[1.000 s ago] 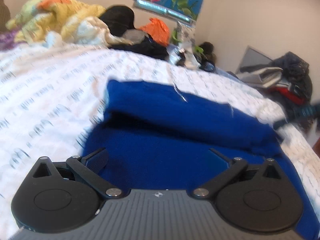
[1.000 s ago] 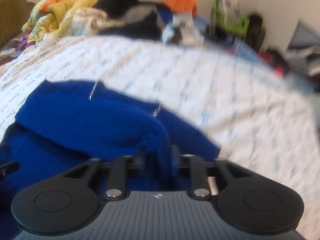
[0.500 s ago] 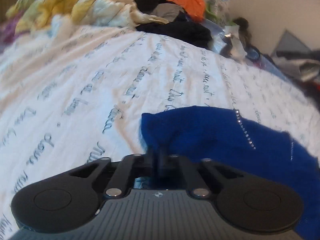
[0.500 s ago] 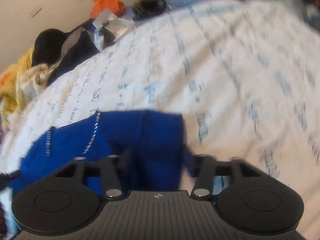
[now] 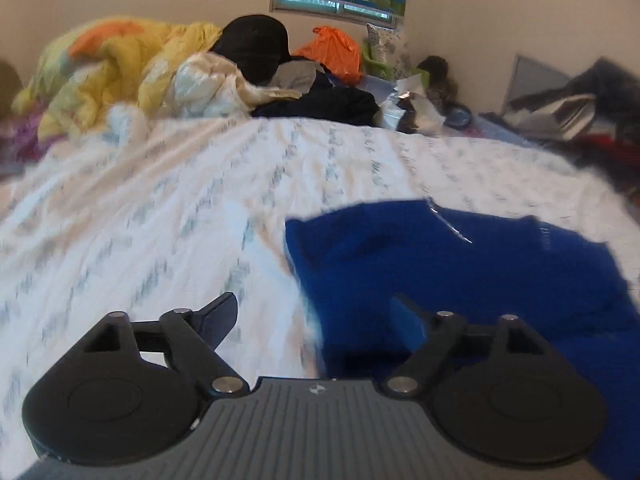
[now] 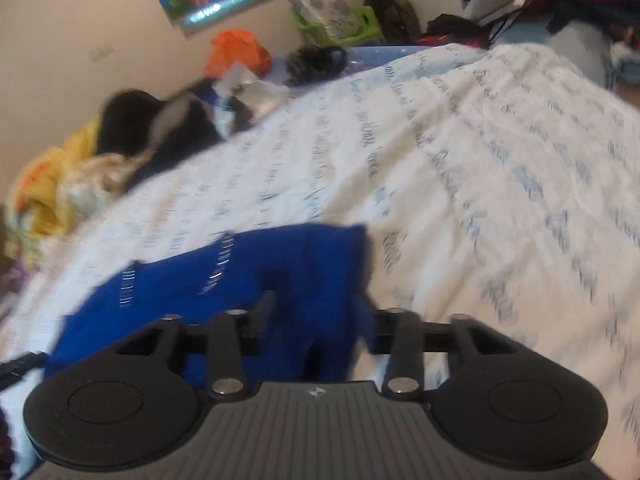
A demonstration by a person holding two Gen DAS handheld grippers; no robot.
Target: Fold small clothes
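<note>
A blue garment (image 5: 460, 264) with thin silver stud lines lies folded on the white script-printed sheet (image 5: 160, 200). My left gripper (image 5: 313, 302) hangs just above its left edge. Its jaws are opening wide, one finger over the sheet and the other over the blue cloth, with nothing pinched. In the right wrist view, the blue garment (image 6: 280, 264) ends at a right edge on the sheet (image 6: 500, 160). My right gripper (image 6: 316, 300) straddles that edge, jaws opening. A fold of the cloth still stands between the fingers, and the pads look clear of it.
At the head of the bed there is a yellow quilt heap (image 5: 120, 64), a black cap (image 5: 256, 44), dark clothes (image 5: 320, 104) and an orange bag (image 5: 336, 52). Bags and clothes are piled off the bed's right side (image 5: 560, 112).
Half a second ago the left gripper was shut on the garment's left corner; now it is open and drawn back. The right gripper has rolled and spread its jaws around the right edge.
</note>
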